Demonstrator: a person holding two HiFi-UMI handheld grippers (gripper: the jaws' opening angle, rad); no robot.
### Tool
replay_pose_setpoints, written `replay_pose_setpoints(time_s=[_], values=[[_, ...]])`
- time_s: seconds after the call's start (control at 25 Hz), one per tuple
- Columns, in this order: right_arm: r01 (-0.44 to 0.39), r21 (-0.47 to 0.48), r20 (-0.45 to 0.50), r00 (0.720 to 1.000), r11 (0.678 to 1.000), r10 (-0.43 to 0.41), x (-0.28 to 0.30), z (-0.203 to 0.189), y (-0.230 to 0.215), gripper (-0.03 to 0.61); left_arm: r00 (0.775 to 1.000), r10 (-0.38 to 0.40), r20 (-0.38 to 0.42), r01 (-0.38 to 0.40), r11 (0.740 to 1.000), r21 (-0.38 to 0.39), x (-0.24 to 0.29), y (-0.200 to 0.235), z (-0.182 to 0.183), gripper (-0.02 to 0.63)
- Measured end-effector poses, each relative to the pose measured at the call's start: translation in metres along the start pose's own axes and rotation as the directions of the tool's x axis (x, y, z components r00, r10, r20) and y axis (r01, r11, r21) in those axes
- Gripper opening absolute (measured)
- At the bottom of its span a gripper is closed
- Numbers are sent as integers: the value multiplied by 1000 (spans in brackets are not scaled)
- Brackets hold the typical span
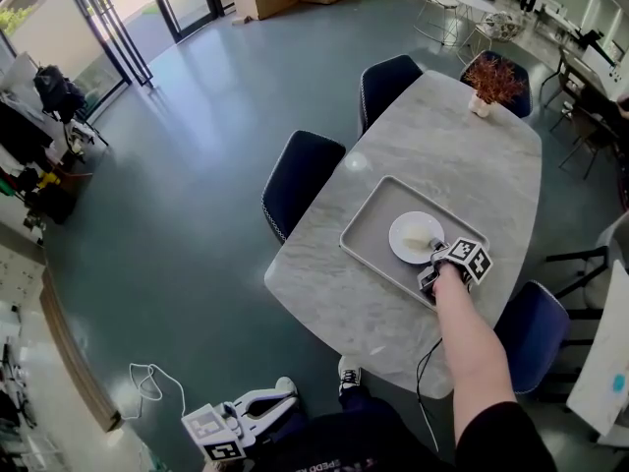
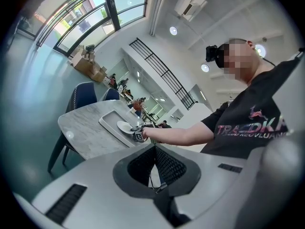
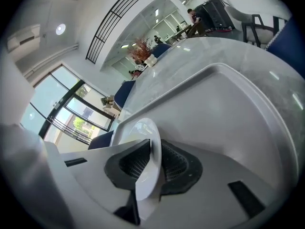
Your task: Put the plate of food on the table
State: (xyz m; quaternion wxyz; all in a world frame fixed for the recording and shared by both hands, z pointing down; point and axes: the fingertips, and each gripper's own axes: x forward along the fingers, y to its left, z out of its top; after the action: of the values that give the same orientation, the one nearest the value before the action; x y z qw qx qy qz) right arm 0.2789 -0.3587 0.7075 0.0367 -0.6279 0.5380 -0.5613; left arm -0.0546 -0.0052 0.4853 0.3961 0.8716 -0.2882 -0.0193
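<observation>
Right gripper [image 3: 151, 163]: jaws closed narrow on the rim of the white plate [image 3: 139, 133], w/ the rim pinched edge-on btwn the two black pads. In the head view the right gripper [image 1: 433, 264] grips the plate [image 1: 411, 234] at its near-right rim. The person's forearm [image 1: 470, 347] runs back from it toward the bottom of the picture. There's a pale yellowish bit on the plate, probably the food, but it's too small to tell what it is. Can't tell whether the plate rests flat or is lifted a little.

The plate sits approx. mid-tray, inside the grey rectangular tray [image 1: 369, 226], whose raised wall [image 3: 248, 87] shows just beyond the jaws. The tray lies on the marble surface [image 1: 462, 155], on its near half, close to the right long edge and set at an angle to it.

Left gripper [image 2: 155, 168]: jaws closed, pads meeting at the tips, nothing btwn them. It hangs low, off the surface, by the person's left side above the floor [image 1: 275, 398], well apart from the tray.

At the far end of the surface stands a small potted plant [image 1: 488, 85] w/ reddish twigs. Dark blue chairs are at the left long edge [image 1: 300, 180] and one at the near right edge [image 1: 531, 332].
</observation>
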Motion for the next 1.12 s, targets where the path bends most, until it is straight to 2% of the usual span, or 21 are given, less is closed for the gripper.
replay_pose_setpoints(time_s=[0.2, 0.48, 0.6, 0.68, 0.88, 0.92, 0.96, 1.12], values=[[80, -115, -49, 995, 990, -86, 2, -1, -6, 66, 1000, 6, 9, -6, 1000, -4, -2, 0, -2, 6], [134, -192, -68, 986, 972, -149, 2, -2, -12, 78, 1000, 19, 8, -19, 1000, -8, -7, -1, -5, 6], [202, -283, -30, 975, 938, -219, -2, 2, -15, 78, 1000, 18, 9, -18, 1000, -11, -12, 0, -7, 6], [221, -318, -5, 972, 922, -234, -7, 6, -14, 78, 1000, 15, 9, -15, 1000, -10, -15, 1, -7, 6], [156, -304, 15, 987, 940, -159, -20, 8, -2, 76, 1000, 0, 2, 0, 1000, -2, -21, 1, -2, 6], [138, -313, 19, 990, 940, -139, -24, 7, 1, 54, 1000, -9, -2, 9, 1000, 3, -22, 1, -1, 5], [117, -318, 21, 993, 941, -116, -29, 6, 6, 17, 1000, -18, -7, 18, 1000, 8, -23, 1, 0, 5], [-9, -298, 14, 1000, 954, 14, -53, -9, 32, 12, 998, -57, -23, 58, 998, 13, -35, 7, 3, 6]])
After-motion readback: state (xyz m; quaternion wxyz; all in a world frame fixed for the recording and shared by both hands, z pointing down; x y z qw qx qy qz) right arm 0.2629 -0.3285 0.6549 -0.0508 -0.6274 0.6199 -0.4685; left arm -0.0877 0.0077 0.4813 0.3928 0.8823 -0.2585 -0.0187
